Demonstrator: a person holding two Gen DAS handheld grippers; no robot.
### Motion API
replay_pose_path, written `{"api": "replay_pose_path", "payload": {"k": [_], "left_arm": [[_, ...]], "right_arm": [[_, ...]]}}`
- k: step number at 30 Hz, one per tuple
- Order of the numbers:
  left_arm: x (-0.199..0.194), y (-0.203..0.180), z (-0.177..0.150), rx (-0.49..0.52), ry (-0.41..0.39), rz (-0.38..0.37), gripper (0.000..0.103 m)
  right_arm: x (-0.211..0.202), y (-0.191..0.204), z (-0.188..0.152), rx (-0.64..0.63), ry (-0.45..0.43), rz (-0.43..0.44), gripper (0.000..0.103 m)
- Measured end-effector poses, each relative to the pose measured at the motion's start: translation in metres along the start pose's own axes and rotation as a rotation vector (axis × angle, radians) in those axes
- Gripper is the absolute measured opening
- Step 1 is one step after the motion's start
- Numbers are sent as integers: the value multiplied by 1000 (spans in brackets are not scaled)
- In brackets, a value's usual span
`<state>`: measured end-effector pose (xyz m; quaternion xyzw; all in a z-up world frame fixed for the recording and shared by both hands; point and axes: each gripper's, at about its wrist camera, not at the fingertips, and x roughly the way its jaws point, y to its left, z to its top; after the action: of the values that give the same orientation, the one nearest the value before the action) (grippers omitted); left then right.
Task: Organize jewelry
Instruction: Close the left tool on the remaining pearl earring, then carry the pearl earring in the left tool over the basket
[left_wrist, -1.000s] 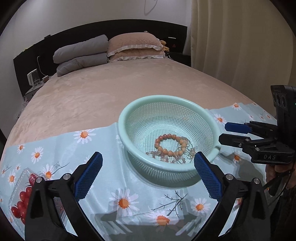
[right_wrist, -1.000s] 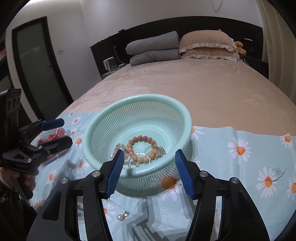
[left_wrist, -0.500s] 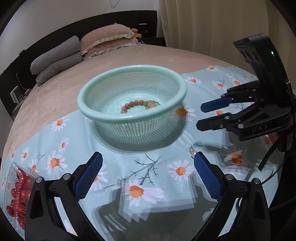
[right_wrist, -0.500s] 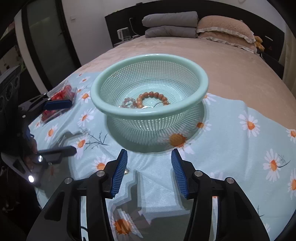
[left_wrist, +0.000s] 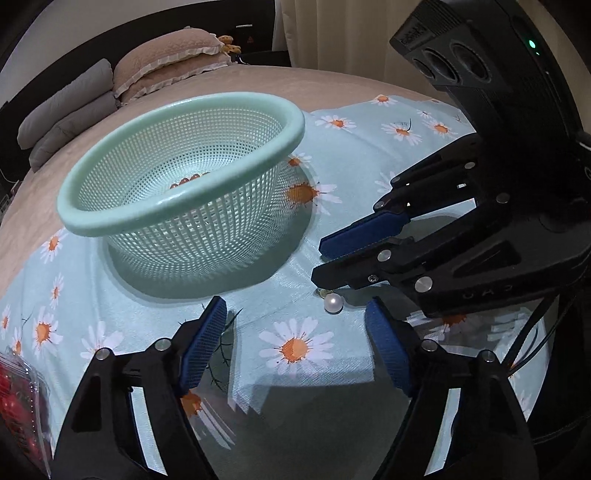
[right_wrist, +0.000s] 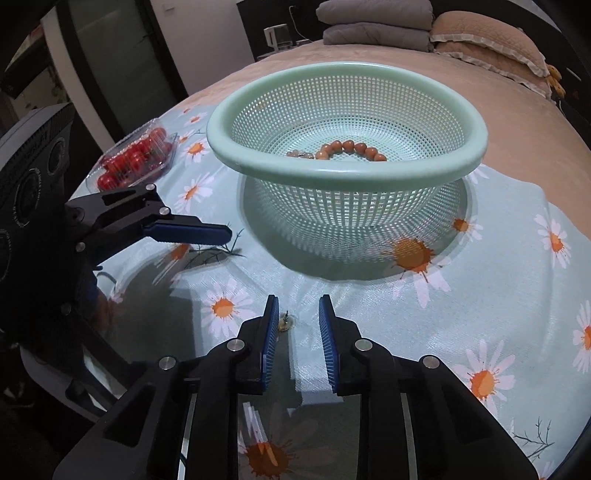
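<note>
The right tool (right_wrist: 297, 317) points down at the daisy-print cloth (right_wrist: 498, 302), its blue pads closing toward each other with a gap left between them. A small pearl earring (left_wrist: 333, 303) lies on the cloth at that gap, just beside the left pad; in the right wrist view only its metal post and part of the piece show, and the pads do not press on it. The left tool (left_wrist: 295, 343) hovers low over the same cloth just beside the earring, its jaws also closing but wide apart, with nothing between them. Behind both tools stands a mint-green mesh basket (right_wrist: 476, 147) on the cloth, holding a brown bead bracelet (right_wrist: 351, 147) and paler beads. A clear box of red fruit (right_wrist: 136, 158) sits at the cloth's far left edge. The cloth lies on a bed (left_wrist: 258, 81) with pillows (left_wrist: 166, 55) at its head.
</note>
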<state>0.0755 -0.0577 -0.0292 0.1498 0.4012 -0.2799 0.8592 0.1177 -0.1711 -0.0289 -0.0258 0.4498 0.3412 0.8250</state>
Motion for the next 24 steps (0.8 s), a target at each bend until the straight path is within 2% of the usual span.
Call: {"api": "replay_pose_path", "payload": {"k": [3,7,10,14,19,24], "left_arm": [[6,-5,0,28,5,-31,58],[12,-10,0,57,13,-62,38],[14,-10,3,60,20,-97,19],[16,-12,3,59,28,-117,12],[10,-8,5,48,25,-116,12],[-8,-1,11,25,-11,-104,12]], "right_arm": [[5,0,-1,-7,15,12,8],[7,0,0,-6,19,24,6],[9,1,0,-13,23,35,4],[6,-1,-1,-11,25,41,3],[0,-1,1,-6,7,47,3],[-18,3,9,-13,-54,56,3]]}}
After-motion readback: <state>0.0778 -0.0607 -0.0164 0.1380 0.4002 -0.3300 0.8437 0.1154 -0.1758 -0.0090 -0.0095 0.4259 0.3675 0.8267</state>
